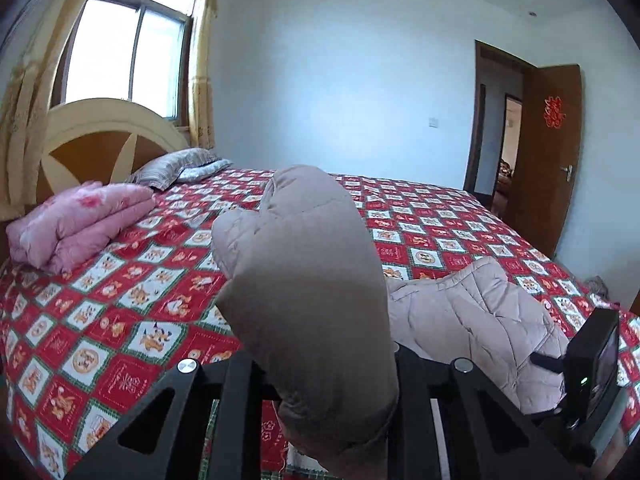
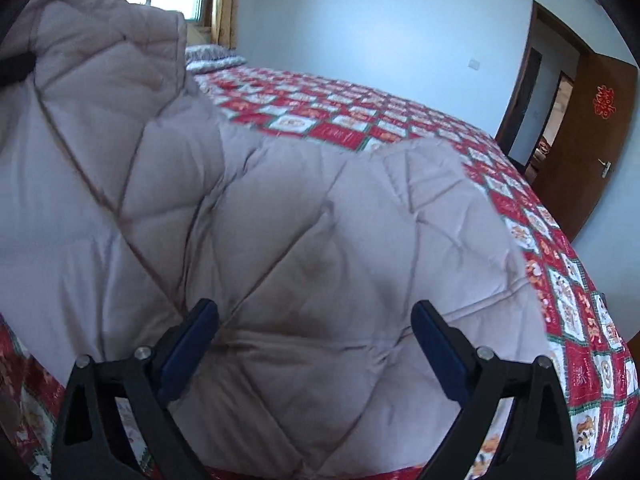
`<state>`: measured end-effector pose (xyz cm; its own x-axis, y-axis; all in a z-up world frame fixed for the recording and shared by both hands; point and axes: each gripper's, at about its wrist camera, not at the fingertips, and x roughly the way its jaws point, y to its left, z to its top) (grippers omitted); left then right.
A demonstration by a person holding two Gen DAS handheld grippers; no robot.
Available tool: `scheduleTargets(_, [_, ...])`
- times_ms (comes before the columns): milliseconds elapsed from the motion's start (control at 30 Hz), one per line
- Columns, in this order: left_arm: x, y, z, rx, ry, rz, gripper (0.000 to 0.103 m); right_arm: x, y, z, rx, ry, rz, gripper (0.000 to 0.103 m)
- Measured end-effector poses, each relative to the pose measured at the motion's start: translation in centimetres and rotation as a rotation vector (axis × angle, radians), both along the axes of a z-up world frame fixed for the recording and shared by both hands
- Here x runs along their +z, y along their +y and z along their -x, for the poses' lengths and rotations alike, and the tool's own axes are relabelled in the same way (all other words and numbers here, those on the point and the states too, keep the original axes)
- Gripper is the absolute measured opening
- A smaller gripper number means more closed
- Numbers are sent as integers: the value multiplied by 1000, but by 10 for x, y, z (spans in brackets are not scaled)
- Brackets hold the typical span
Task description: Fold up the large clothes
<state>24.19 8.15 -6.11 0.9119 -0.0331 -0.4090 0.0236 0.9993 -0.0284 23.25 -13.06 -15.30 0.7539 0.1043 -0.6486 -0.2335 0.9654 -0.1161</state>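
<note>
Left gripper (image 1: 332, 412) fingers clenched on quilted coat (image 1: 304, 264), lifted above bed (image 1: 120, 320); right gripper (image 2: 316, 340) fingers released.

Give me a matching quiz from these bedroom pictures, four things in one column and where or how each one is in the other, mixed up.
Things:
1. beige quilted coat
2. pink folded quilt
3. striped pillow
4. brown door

States:
A. standing open
B. by the headboard, next to the pillow
C. at the bed's head, below the window
D. partly lifted, pinched in the left hand-held gripper

Pairs: 1-D, 2-B, 3-C, 4-A
</note>
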Motion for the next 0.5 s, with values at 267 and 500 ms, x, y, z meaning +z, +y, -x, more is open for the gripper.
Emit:
scheduleTargets(267, [11,-139,-23,-322,-51,-161,20,-9,-110,-49,-346,9,45,103])
scheduleTargets(500, [-55,-228,-56,-572,72,-210,24,-25,-149,-49,-387,28,-16,103])
